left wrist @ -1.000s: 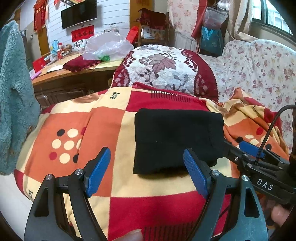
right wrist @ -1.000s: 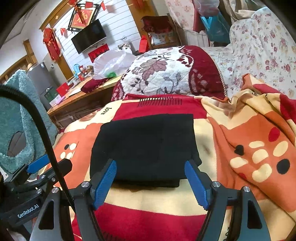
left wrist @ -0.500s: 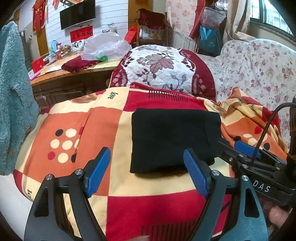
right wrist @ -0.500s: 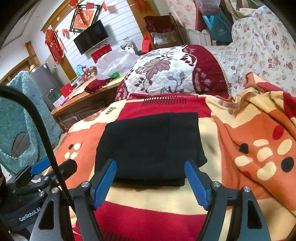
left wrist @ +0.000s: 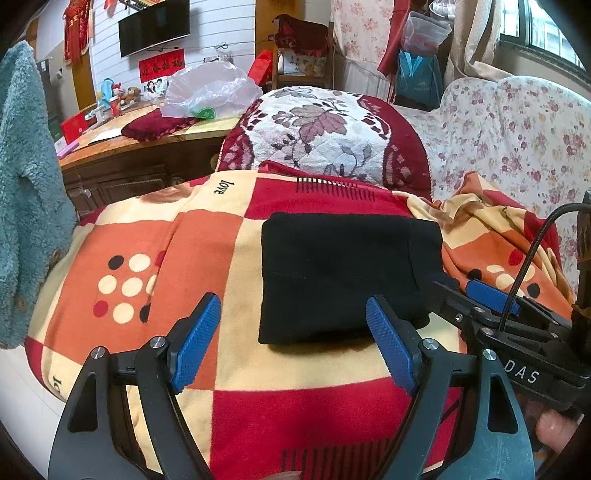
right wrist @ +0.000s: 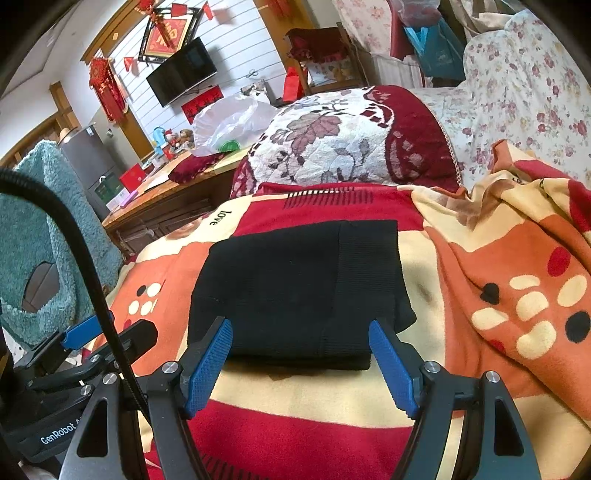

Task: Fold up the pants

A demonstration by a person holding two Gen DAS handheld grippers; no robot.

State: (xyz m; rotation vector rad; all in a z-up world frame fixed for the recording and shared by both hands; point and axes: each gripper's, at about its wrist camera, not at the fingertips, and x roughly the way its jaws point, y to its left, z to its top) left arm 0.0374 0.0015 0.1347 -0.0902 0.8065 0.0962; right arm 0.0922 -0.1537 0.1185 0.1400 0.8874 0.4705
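A checked blanket [left wrist: 192,236] in red, orange and cream covers the surface, the word "love" printed at its 12 o'clock edge. Beyond it sits a quilted leaf-pattern cushion [left wrist: 321,133] with a dark red border. At 10 o'clock a wooden cabinet [left wrist: 122,166] carries a clear plastic bag [left wrist: 207,88] and a maroon cloth [left wrist: 155,127] — behind them hangs a wall television [left wrist: 154,26]. A teal fleece garment [left wrist: 22,184] hangs at 9 o'clock (buttons along its edge), and a floral sofa cover [left wrist: 517,125] fills 2 o'clock.

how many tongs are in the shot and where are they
2. The left tongs hang open before the folded black pants' near-left edge; the right tongs hang open at the near edge. Neither holds anything.
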